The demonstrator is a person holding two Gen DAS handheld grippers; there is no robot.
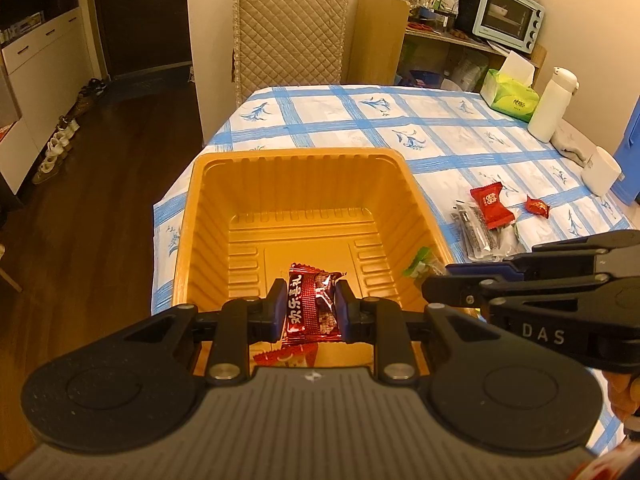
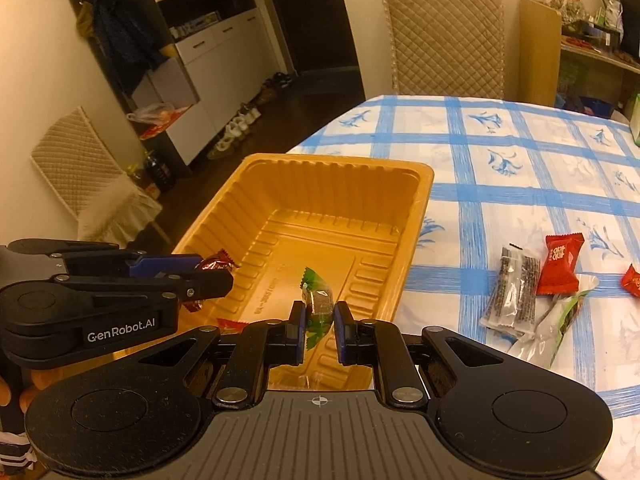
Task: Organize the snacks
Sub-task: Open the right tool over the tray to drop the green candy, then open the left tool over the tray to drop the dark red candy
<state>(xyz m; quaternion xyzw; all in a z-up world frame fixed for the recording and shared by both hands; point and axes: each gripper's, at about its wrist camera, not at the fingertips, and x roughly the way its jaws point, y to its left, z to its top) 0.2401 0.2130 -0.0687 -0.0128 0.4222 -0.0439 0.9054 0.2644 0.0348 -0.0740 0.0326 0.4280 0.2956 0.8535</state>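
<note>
Both grippers (image 1: 311,312) (image 2: 319,320) hover over blue-checked tablecloth (image 1: 460,128) near quilted chair (image 1: 290,28)

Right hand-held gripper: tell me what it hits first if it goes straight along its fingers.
Probably the ribbed floor of the yellow tray. The right hand-held gripper holds a green-wrapped candy over the tray and points down into it; nothing else shows in that line, though depth is hard to judge.
</note>
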